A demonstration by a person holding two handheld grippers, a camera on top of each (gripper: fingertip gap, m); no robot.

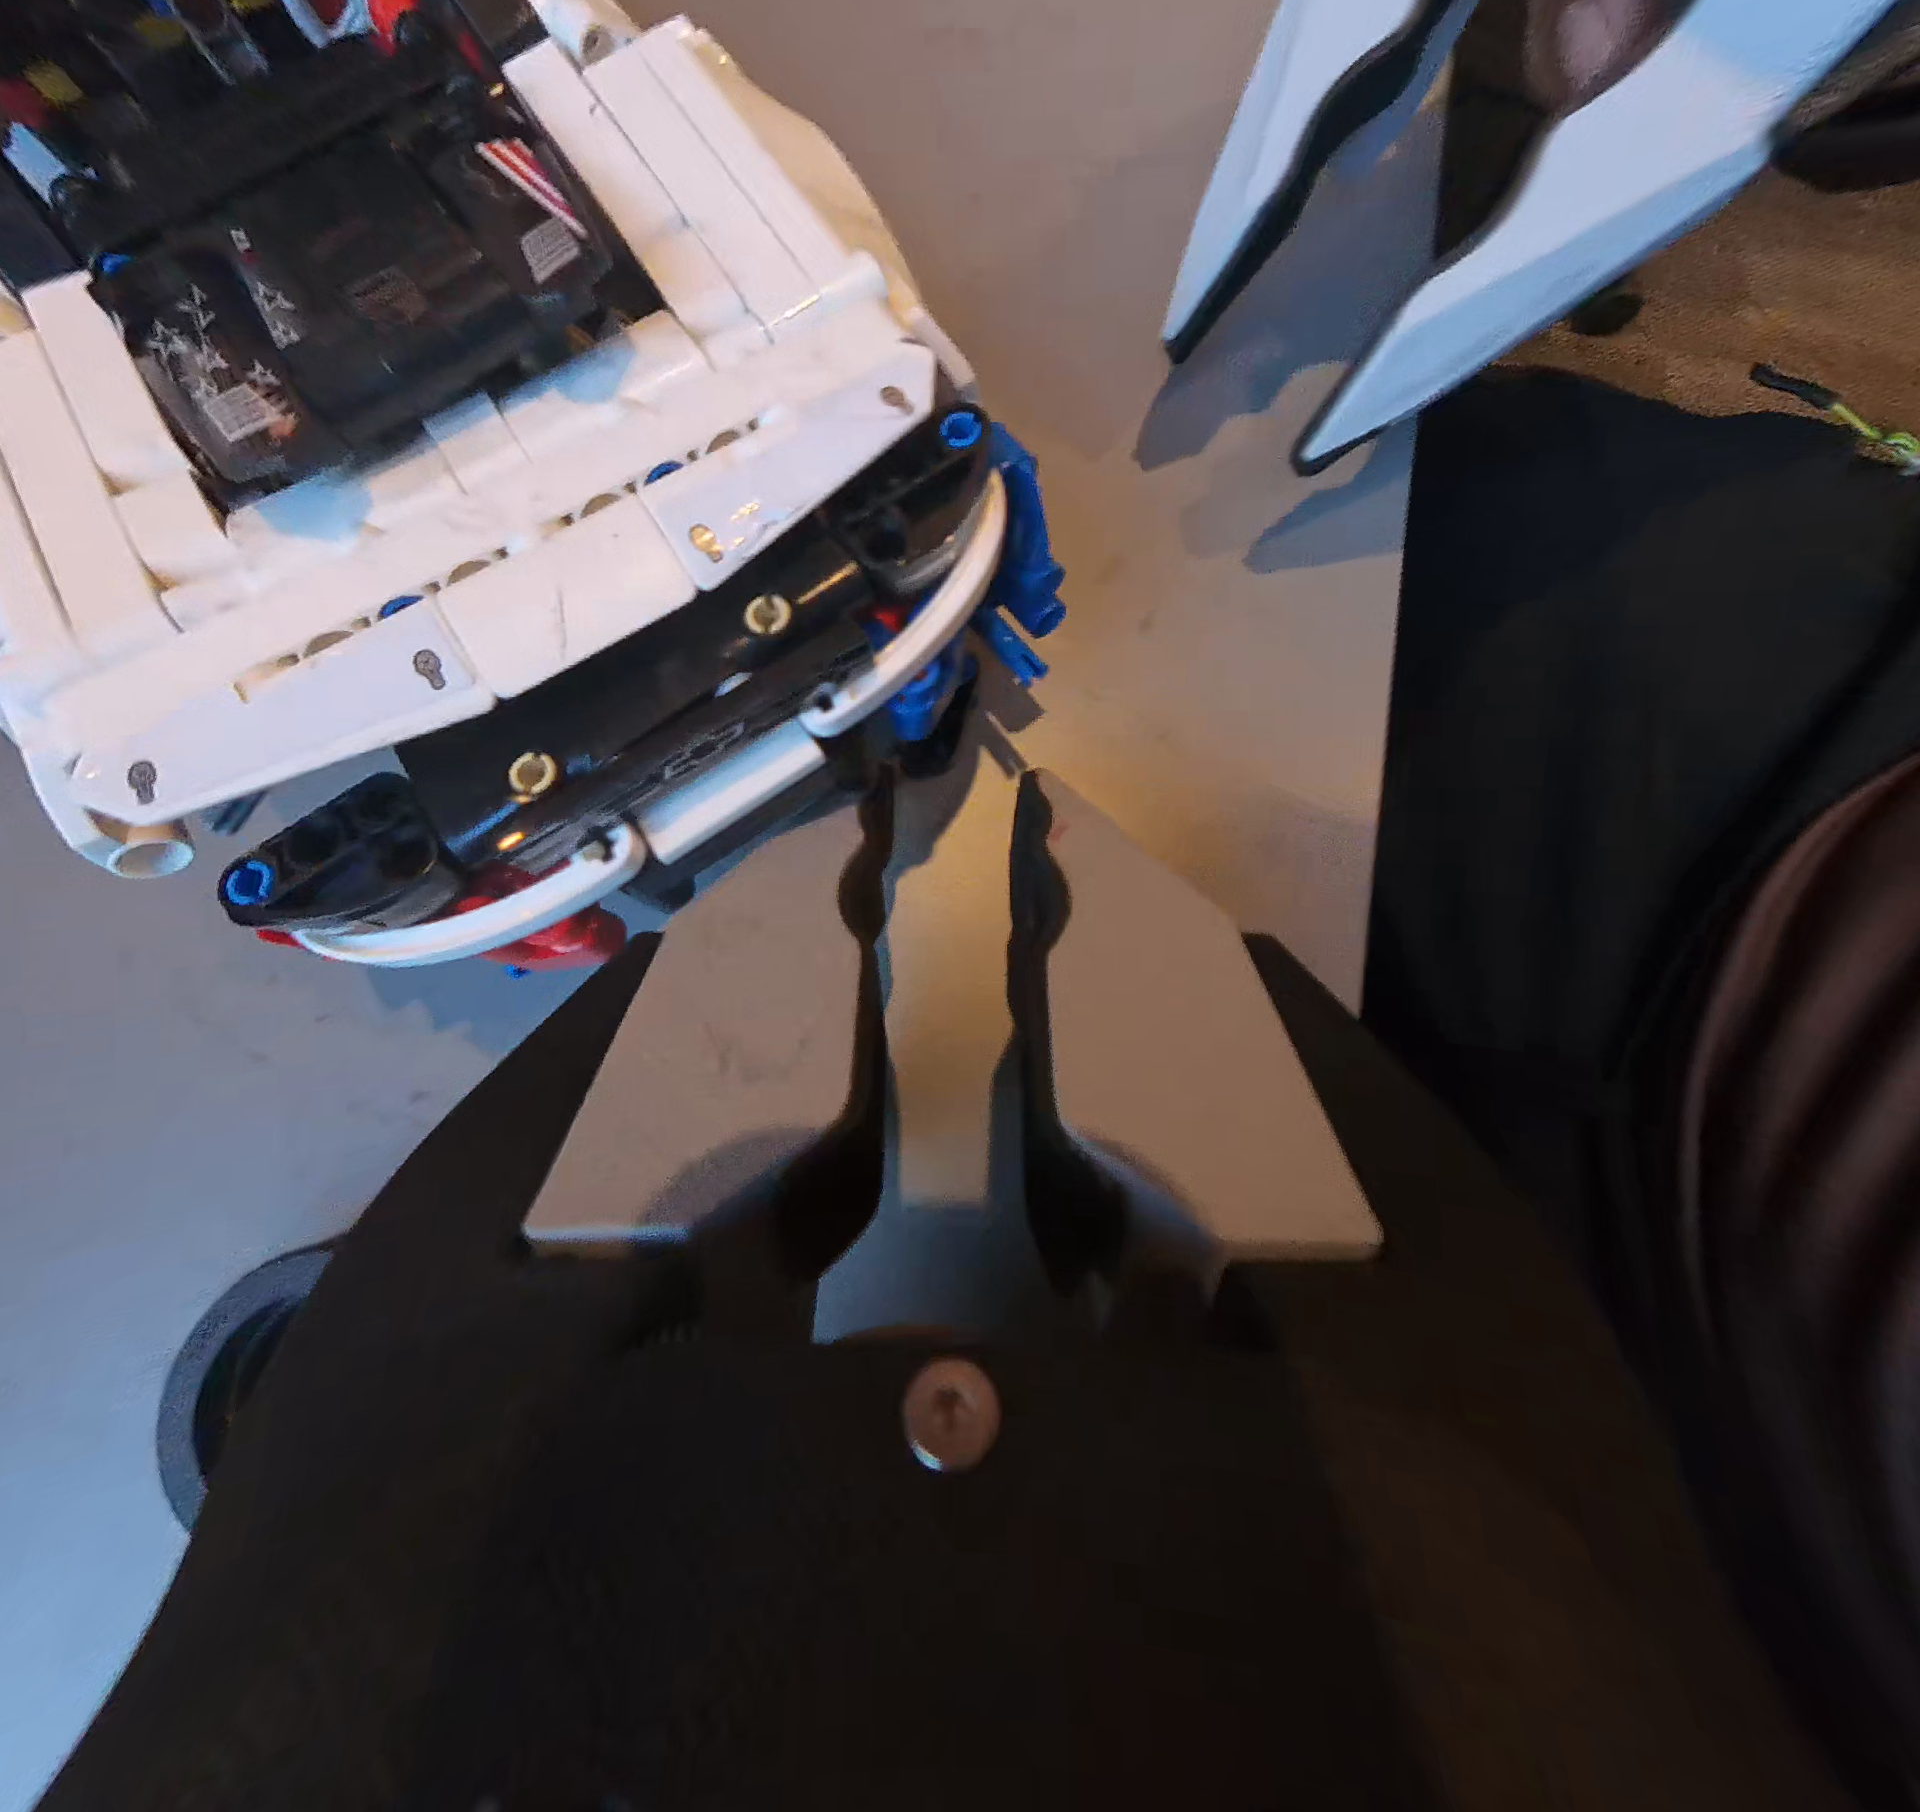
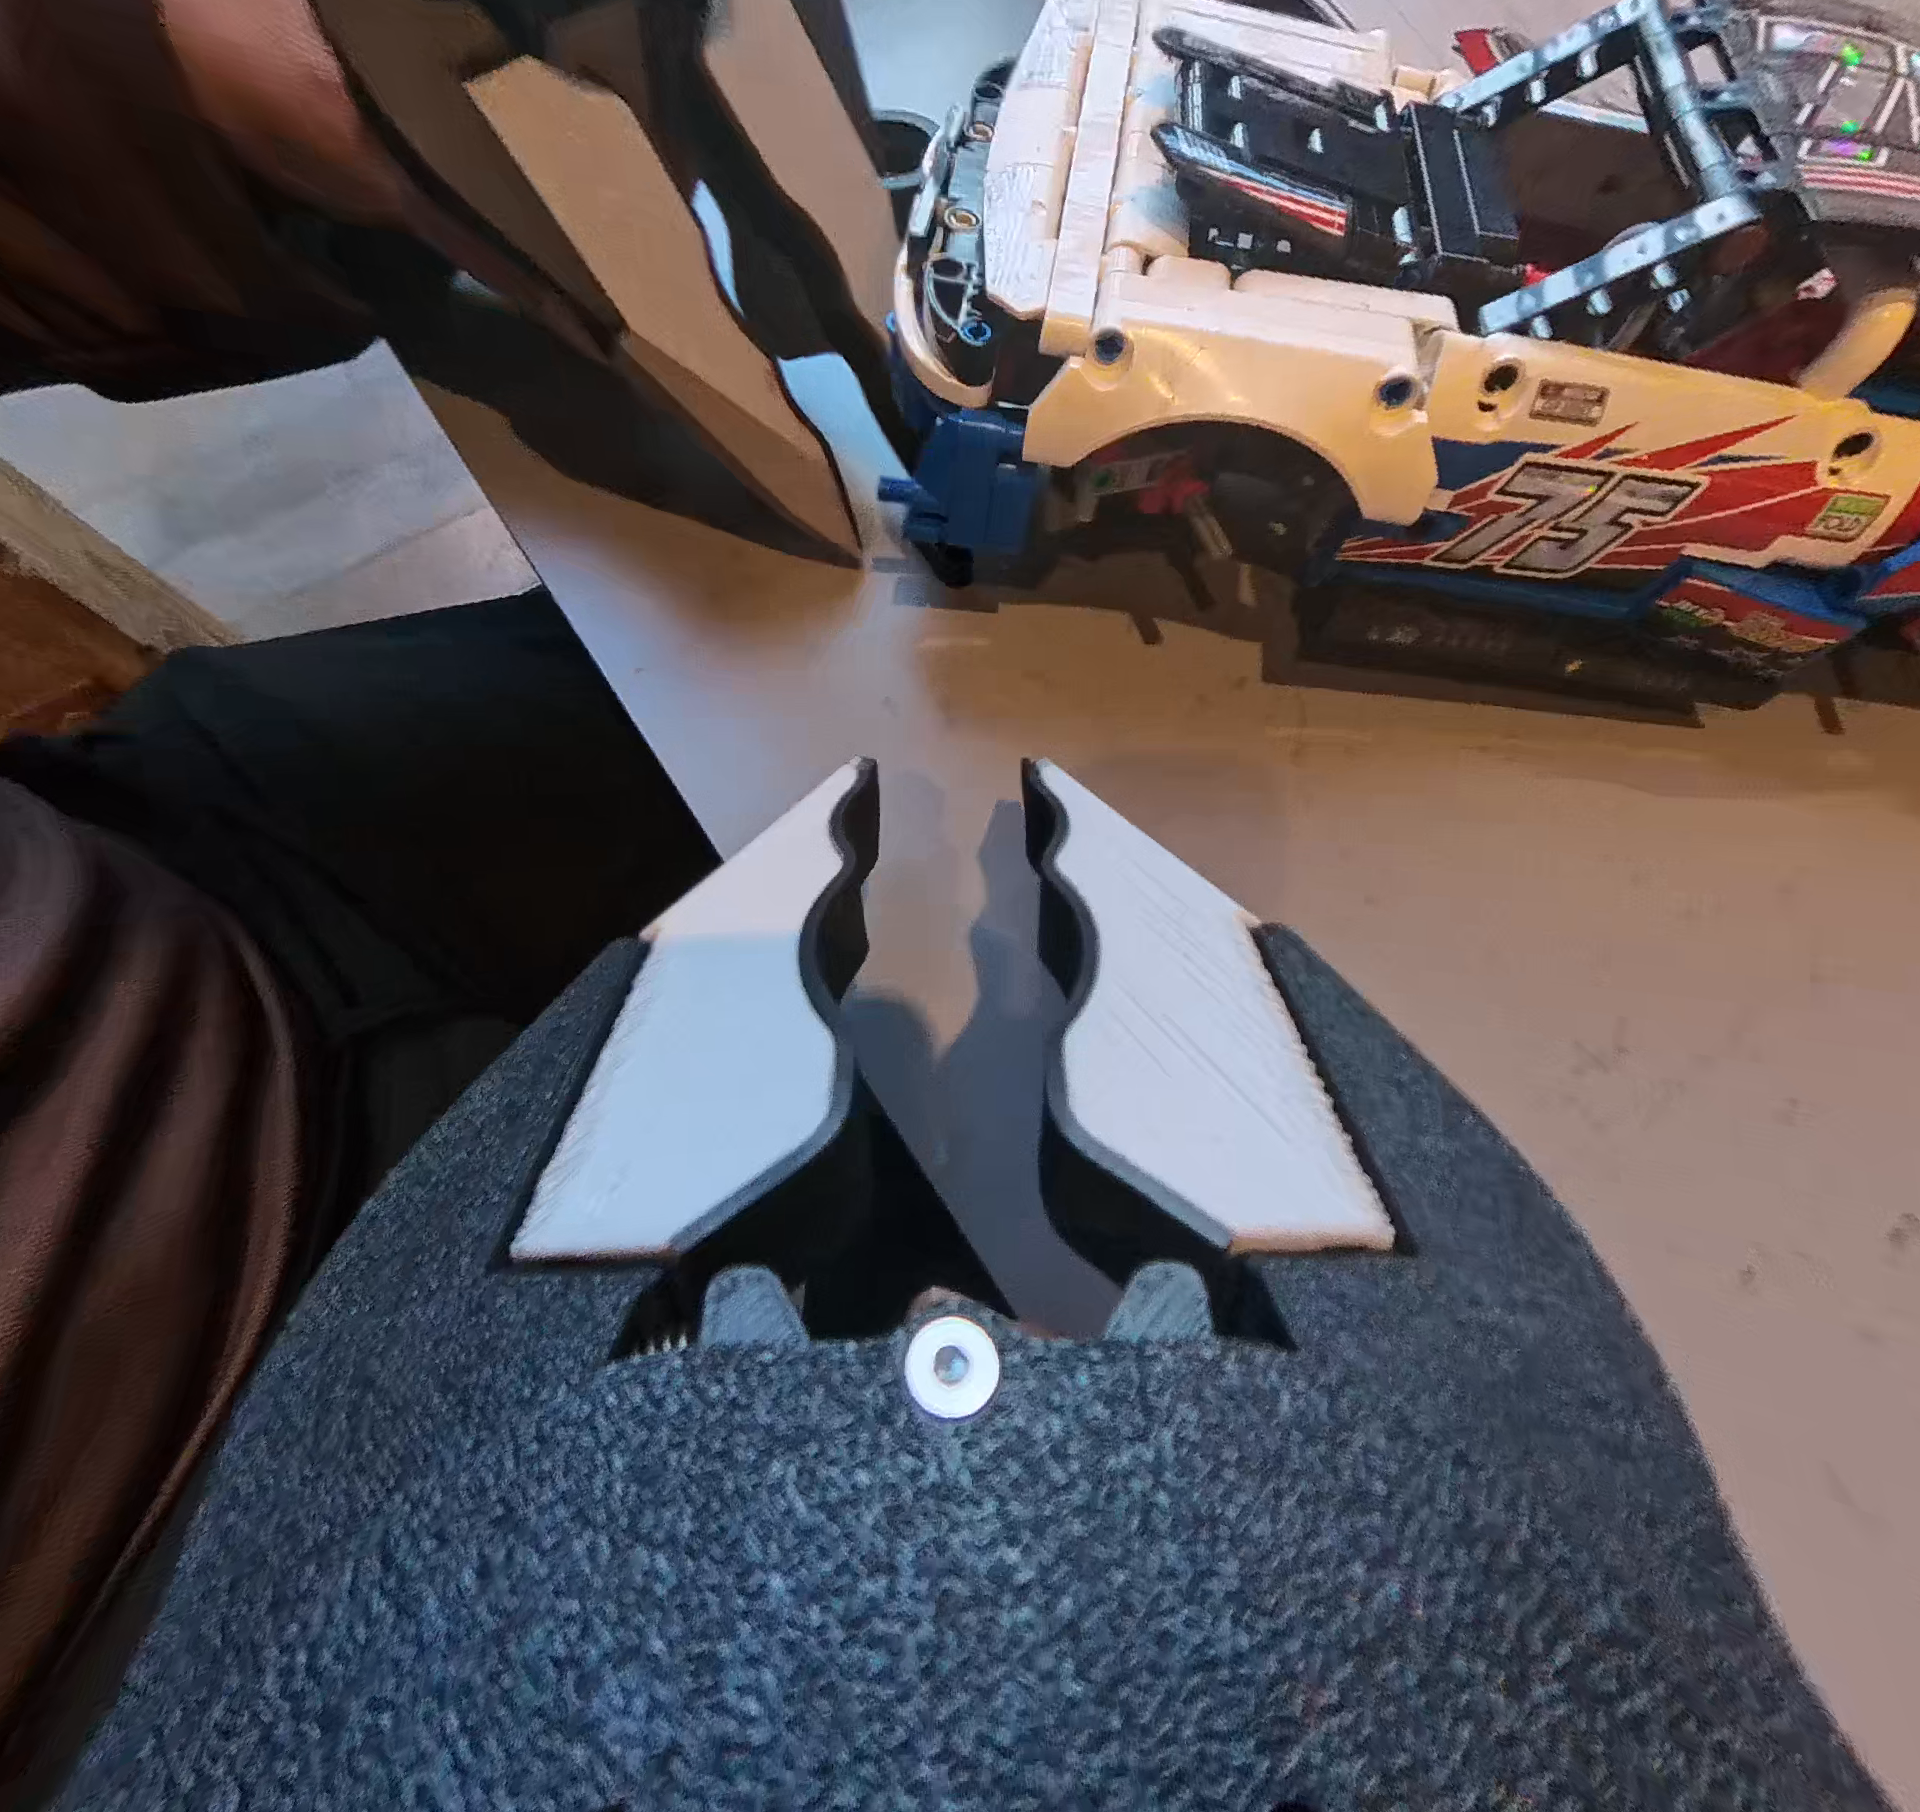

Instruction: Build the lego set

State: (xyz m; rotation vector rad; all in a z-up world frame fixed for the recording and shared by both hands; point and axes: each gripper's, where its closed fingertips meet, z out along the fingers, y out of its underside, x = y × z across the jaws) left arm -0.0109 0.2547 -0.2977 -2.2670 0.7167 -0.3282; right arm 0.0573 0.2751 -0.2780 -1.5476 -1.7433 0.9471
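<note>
Looks like the left gripper [image 1: 951, 786] is closing in on the blue corner piece [image 1: 1023, 557] at the white race car [image 1: 499, 515]'s nose on the desk [image 1: 1039, 152] — both grippers' fingers sitting part-open and empty, the right gripper [image 2: 951, 775] hanging back — so next it's needing a careful pinch there.

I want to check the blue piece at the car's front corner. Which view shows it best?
The right wrist view: the blue piece shows side-on, unblocked, beside the left gripper. The left wrist view shows it partly tucked behind the bumper.

The lego car [image 2: 1403, 328] runs past the frame's right edge.
</note>
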